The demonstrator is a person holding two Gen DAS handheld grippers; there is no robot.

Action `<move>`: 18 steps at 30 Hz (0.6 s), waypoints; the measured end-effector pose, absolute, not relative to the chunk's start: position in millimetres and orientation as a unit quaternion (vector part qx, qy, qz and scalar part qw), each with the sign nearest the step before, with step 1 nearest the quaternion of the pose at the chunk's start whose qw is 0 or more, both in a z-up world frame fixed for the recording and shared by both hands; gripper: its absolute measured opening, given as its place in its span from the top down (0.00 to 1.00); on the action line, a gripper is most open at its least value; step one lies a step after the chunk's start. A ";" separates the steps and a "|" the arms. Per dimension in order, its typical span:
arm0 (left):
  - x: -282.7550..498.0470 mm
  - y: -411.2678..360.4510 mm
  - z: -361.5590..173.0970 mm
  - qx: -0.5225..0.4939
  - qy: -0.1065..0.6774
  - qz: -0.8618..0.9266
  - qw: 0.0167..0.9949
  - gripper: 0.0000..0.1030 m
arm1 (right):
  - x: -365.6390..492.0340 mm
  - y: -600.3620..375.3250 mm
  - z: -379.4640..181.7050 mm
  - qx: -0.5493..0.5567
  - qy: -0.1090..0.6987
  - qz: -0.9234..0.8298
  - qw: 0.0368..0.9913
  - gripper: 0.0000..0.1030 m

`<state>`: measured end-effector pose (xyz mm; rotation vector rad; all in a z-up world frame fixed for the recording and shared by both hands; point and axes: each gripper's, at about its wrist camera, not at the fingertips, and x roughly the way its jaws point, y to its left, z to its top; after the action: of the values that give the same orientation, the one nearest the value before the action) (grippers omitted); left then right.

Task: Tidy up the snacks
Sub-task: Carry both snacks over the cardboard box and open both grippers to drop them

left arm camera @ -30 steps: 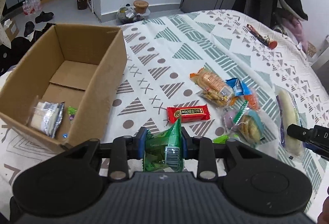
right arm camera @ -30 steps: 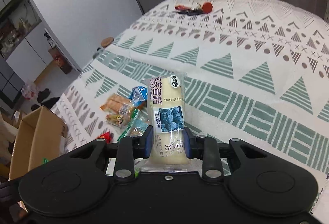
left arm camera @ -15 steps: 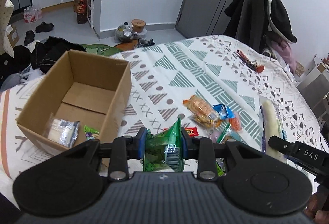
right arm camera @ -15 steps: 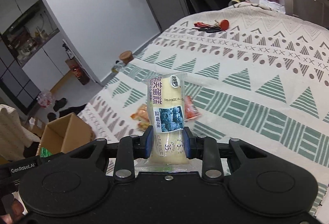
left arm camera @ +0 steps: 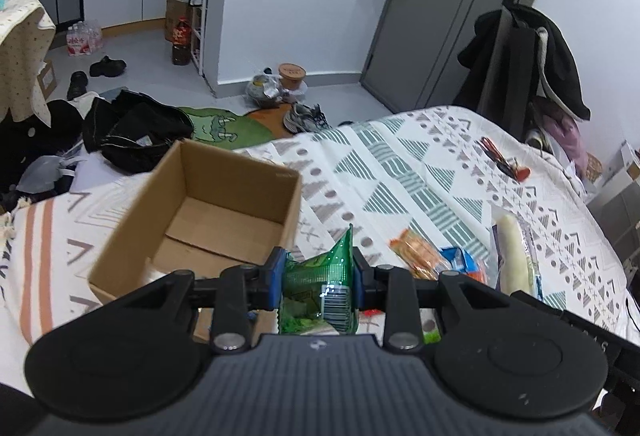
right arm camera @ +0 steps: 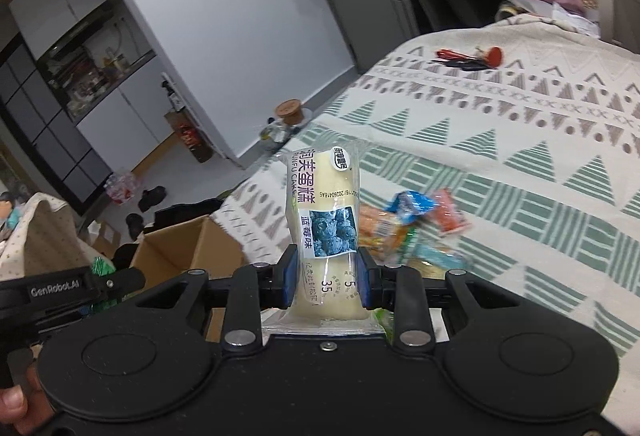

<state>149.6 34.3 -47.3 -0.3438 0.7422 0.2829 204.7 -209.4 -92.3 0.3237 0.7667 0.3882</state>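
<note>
My left gripper (left arm camera: 318,282) is shut on a green snack packet (left arm camera: 320,296), held high above the bed, just right of the open cardboard box (left arm camera: 200,212). My right gripper (right arm camera: 326,276) is shut on a long cream blueberry cake roll (right arm camera: 324,220) in a clear wrapper, also lifted; the roll (left arm camera: 514,256) shows at the right of the left wrist view. Loose snacks (right arm camera: 408,232) lie in a pile on the patterned bedspread (right arm camera: 520,140) below, among them an orange cracker pack (left arm camera: 416,254) and a blue packet (left arm camera: 460,262). The box (right arm camera: 176,256) sits at the bed's left edge.
Red-handled keys or tools (left arm camera: 506,162) lie far back on the bed. Clothes, shoes and a green mat (left arm camera: 224,128) cover the floor beyond the box. A coat hangs on a rack (left arm camera: 524,56) by the grey door. A hand (right arm camera: 16,408) holds the left gripper's handle.
Both grippers have risen well above the bed, each still holding its snack. The box and snack pile now look smaller and farther below.
</note>
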 end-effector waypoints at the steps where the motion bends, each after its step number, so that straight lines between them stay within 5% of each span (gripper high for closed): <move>1: 149.4 38.9 -45.4 -0.167 0.358 0.140 0.908 0.69 | 205.0 -205.9 -90.9 0.156 0.369 0.191 0.896 0.72; 18: 149.1 105.1 -34.5 -0.193 0.343 0.164 0.905 0.69 | 205.5 -130.5 -73.6 0.153 0.373 0.237 0.884 0.72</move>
<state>149.1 105.1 -34.5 -0.3981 0.7095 0.3380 205.5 -130.5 -73.6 0.3184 0.7762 0.4931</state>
